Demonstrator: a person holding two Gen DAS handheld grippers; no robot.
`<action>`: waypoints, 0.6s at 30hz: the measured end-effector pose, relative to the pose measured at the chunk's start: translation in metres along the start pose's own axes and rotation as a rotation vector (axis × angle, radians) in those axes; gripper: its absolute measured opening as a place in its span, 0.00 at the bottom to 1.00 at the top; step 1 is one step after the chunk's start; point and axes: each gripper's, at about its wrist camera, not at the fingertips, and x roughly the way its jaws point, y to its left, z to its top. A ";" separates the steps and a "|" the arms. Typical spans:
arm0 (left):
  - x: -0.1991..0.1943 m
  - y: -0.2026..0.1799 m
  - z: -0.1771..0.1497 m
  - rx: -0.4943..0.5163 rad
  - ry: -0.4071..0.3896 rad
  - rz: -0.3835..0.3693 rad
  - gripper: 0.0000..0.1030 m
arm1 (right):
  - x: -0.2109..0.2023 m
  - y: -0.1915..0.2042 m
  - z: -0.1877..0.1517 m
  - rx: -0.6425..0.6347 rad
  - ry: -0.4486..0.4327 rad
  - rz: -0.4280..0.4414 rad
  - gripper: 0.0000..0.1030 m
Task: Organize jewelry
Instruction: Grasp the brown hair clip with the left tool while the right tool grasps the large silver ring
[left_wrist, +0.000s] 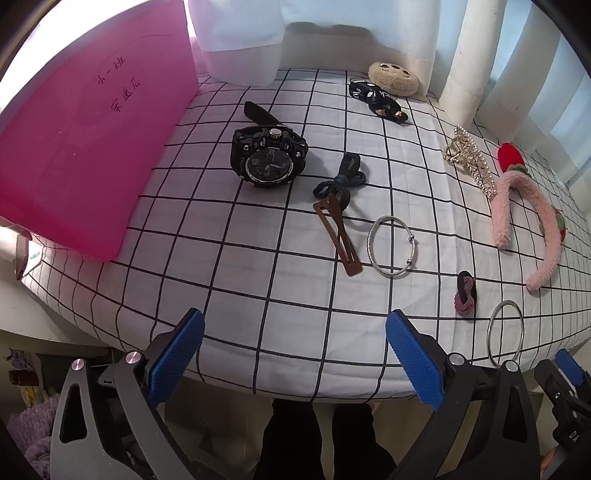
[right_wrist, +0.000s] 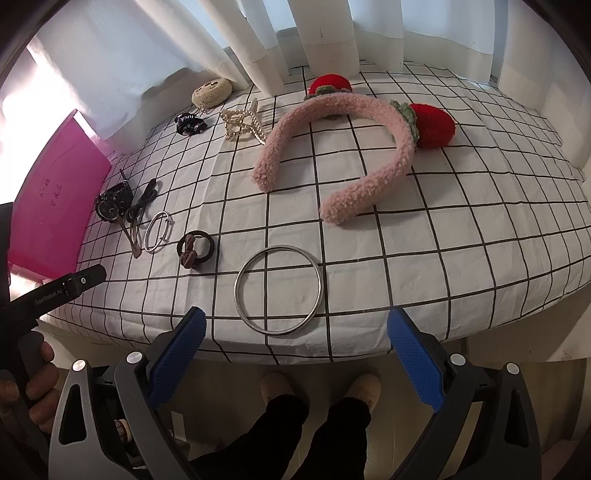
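1. At the far left stands a pink box (left_wrist: 85, 147), lying well clear of the jewelry; nothing shows inside it, though its inside is hidden, so sorting seems not yet begun.
2. Next to it lie a black watch (left_wrist: 269, 157), a dark hair tie (left_wrist: 341, 181) touching a brown clip (left_wrist: 338, 238), and a thin bracelet (left_wrist: 389, 245), all loose on the checked cloth (left_wrist: 258, 314).
3. The left gripper (left_wrist: 293, 356) hovers at the table's near edge, jaws wide apart and empty, short of every piece.
4. Further right sit a knotted tie (right_wrist: 195, 248), a pearl claw (right_wrist: 242, 123), a black strap (right_wrist: 189, 123) and a plush charm (right_wrist: 211, 90) at the back.
5. The right gripper (right_wrist: 295, 356) also gapes wide with nothing held; a plain bangle (right_wrist: 279, 290) lies just beyond it, likely the nearest pick.
6. At right rests a pink headband (right_wrist: 332, 147) with red strawberries, untouched. Everything is judged still to be gathered.
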 end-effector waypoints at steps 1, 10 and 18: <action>0.003 0.000 0.001 -0.005 -0.010 -0.007 0.94 | 0.004 0.000 -0.002 -0.003 0.000 -0.002 0.91; 0.029 -0.003 0.017 -0.042 -0.029 -0.003 0.94 | 0.026 0.002 -0.007 -0.006 -0.011 -0.018 0.91; 0.040 -0.002 0.021 -0.040 -0.033 -0.002 0.94 | 0.041 0.010 -0.005 -0.029 -0.017 -0.058 0.91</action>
